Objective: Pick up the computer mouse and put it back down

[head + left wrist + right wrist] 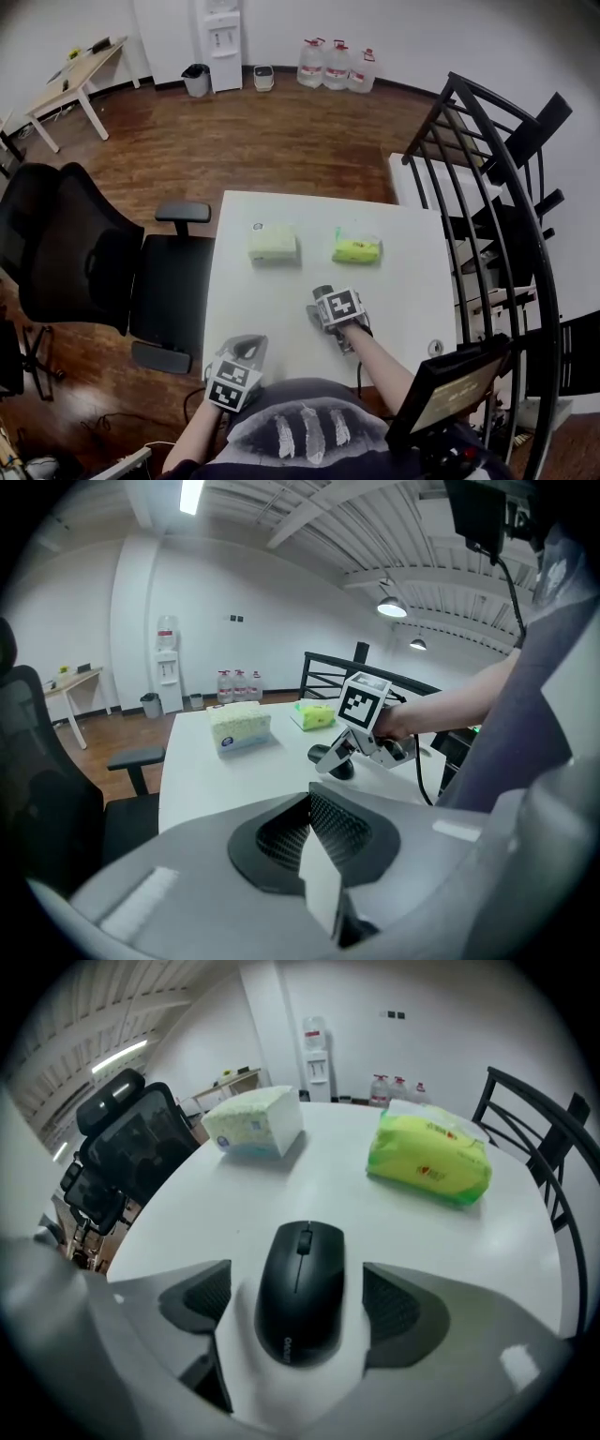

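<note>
Tissue box (273,243) and green pack (357,249) apart on white table (272,309), black office chair (94,262) alongside.

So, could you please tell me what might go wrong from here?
The right tongs stand open astride the mouse, pads not touching. Its rounded sides could slip out as they close. It also lies slightly askew, so one pad may touch first and twist it on the table.

Bare table (281,300) round the mouse (300,1293); tissue box (273,243) and green packet (357,248) stand beyond, well apart.
</note>
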